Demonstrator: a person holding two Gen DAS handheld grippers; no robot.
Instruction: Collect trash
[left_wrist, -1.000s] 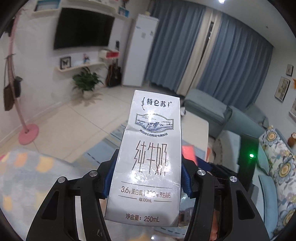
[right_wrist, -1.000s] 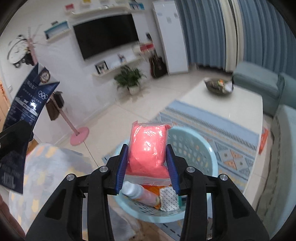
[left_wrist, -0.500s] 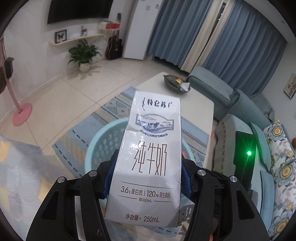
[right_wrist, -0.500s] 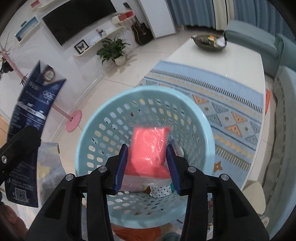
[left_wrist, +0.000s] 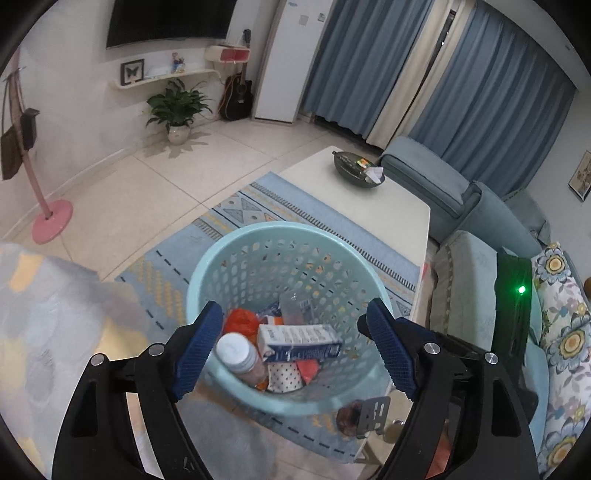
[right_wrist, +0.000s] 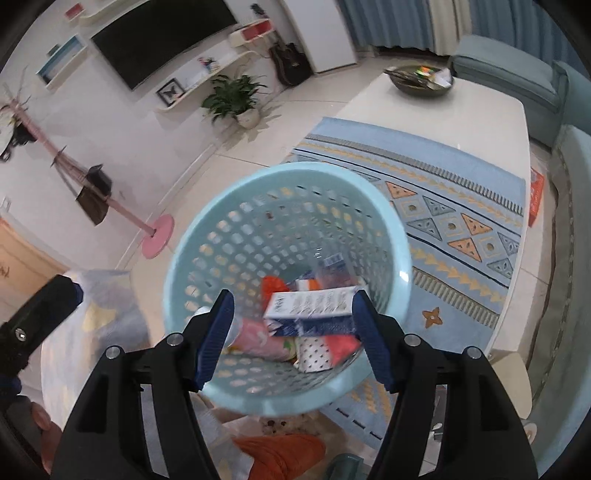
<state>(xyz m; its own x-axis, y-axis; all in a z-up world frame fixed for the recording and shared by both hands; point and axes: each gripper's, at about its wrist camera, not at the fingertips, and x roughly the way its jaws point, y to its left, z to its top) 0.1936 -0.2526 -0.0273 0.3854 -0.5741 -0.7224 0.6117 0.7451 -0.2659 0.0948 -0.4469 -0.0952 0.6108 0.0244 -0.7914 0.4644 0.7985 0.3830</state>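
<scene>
Left gripper: jaws opening, nothing between the pads.
Right gripper: jaws opening, nothing gripped.
Milk carton: lying in the basket, on other trash.
Pink bag: partly hidden under the carton, blurred.

The mouth of the light blue basket stands open upward and unblocked — its perforated wall rings the opening on every side. The bottom is crowded: a milk carton lies flat on top, a white-capped bottle leans beside it, and orange and spotted wrappers fill the gaps, so little bare floor of the basket shows. The left tongs and right tongs both hang over the mouth, jaws opening with nothing pressed between them. The white bench edges the basket on its far side — a patterned cushion closes in on the near left.
</scene>
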